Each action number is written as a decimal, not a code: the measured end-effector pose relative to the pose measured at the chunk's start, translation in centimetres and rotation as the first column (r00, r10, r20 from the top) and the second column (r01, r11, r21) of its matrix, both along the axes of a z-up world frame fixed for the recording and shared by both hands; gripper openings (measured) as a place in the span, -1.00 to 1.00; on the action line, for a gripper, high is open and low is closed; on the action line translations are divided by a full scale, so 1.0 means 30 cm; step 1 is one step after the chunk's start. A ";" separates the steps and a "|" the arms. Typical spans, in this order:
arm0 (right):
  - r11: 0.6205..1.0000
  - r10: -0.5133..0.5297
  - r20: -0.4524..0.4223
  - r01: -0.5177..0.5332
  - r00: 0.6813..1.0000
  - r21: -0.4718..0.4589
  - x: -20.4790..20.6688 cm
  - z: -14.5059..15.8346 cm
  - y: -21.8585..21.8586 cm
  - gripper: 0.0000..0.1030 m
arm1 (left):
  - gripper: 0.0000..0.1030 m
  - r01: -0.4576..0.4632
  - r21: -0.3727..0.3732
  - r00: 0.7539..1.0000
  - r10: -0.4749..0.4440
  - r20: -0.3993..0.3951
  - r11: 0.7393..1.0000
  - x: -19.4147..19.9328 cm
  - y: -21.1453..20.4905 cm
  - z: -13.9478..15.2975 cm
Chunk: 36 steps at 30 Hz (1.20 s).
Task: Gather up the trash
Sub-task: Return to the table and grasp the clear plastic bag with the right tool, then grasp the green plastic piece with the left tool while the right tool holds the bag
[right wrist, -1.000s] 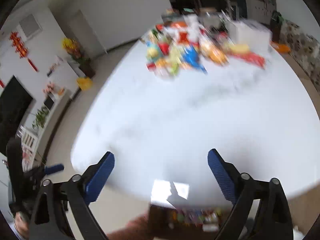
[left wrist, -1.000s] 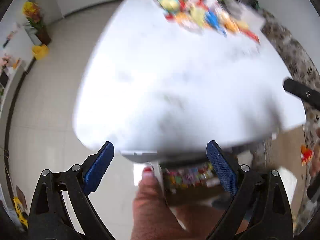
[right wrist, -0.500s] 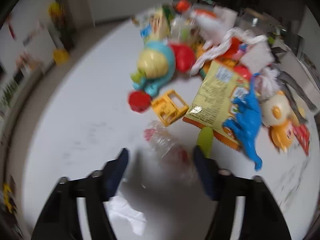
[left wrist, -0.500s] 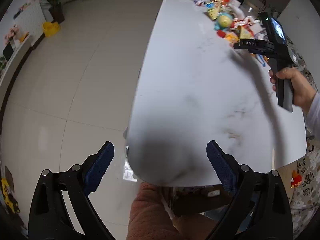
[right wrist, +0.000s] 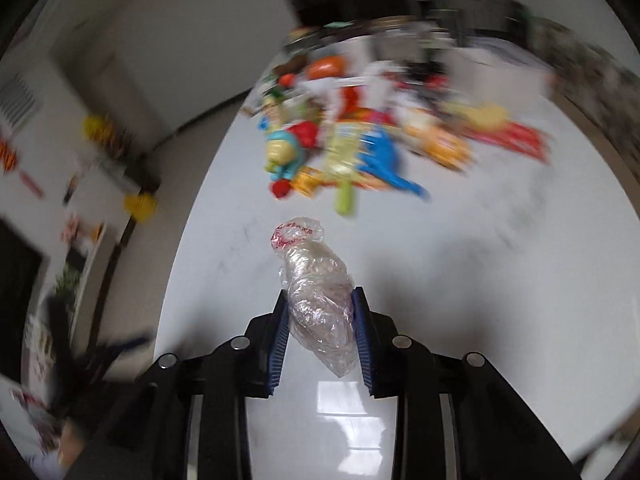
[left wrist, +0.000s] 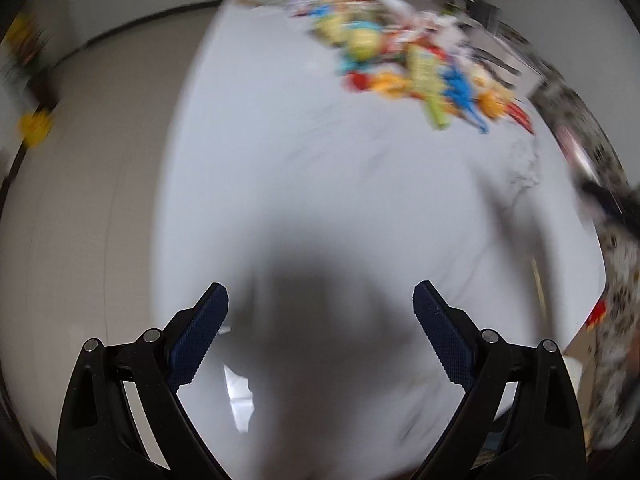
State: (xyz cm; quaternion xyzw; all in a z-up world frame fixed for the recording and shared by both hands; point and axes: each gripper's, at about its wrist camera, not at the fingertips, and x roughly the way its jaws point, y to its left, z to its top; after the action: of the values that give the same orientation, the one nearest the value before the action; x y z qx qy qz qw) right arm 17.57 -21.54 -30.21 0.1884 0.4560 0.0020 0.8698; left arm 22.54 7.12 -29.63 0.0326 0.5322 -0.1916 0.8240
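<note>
Right wrist view is showing us clamping a crumpled clear plastic bag (right wrist: 318,300) between the blue pads (right wrist: 280,340) of our right gripper (right wrist: 320,334); the jaws are squeezing it at its middle, its red-printed end sticking out ahead and its tail hanging back toward the camera; the bag is looking lifted clear of the white marble table (right wrist: 500,280), though the blur is making that hard to confirm. Farther along the table, a heap of toys and wrappers (right wrist: 360,140) is lying well apart from the bag (too smeared to sort trash from toys with any confidence). Left wrist view is showing our left gripper (left wrist: 320,332) spread wide and carrying nothing, hovering over the near end of the table above its own shadow. We are judging the pickup as done and the carry as the step in hand; no bin is showing in either view, so the next move is calling for finding one, keeping the squeeze firm since thin film is likely to slip, and releasing only over it.
</note>
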 end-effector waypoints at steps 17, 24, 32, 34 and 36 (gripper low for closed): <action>0.929 -0.362 -0.009 0.361 0.932 0.074 -0.633 0.019 -0.081 -0.40 | -0.10 -0.051 0.171 0.996 0.038 0.076 0.984 0.445 -0.701 -0.130; 0.943 -0.325 0.011 0.323 0.946 0.077 -0.628 0.036 -0.108 -0.40 | -0.65 -0.005 0.126 0.999 0.000 0.042 0.992 0.413 -0.637 -0.115; 0.983 -0.160 0.029 0.156 0.987 0.095 -0.541 0.016 -0.117 -0.40 | -0.65 0.077 -0.010 0.995 -0.076 0.063 0.997 0.042 -0.382 0.076; 0.991 -0.092 0.022 0.089 0.996 0.095 -0.531 0.002 -0.109 -0.40 | -0.65 0.078 -0.022 0.996 -0.077 0.048 0.997 -0.090 -0.324 0.096; 0.996 -0.004 0.003 0.003 1.000 0.090 -0.530 -0.026 -0.100 -0.40 | -0.65 0.074 -0.031 0.997 -0.074 0.019 0.997 -0.253 -0.251 0.103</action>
State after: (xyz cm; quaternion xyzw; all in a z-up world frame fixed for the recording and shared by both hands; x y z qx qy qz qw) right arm 1.68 -24.53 -30.98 0.2283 0.4538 0.0214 0.8611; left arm 14.94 -0.40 -26.53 0.0409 0.5203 -0.2301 0.8214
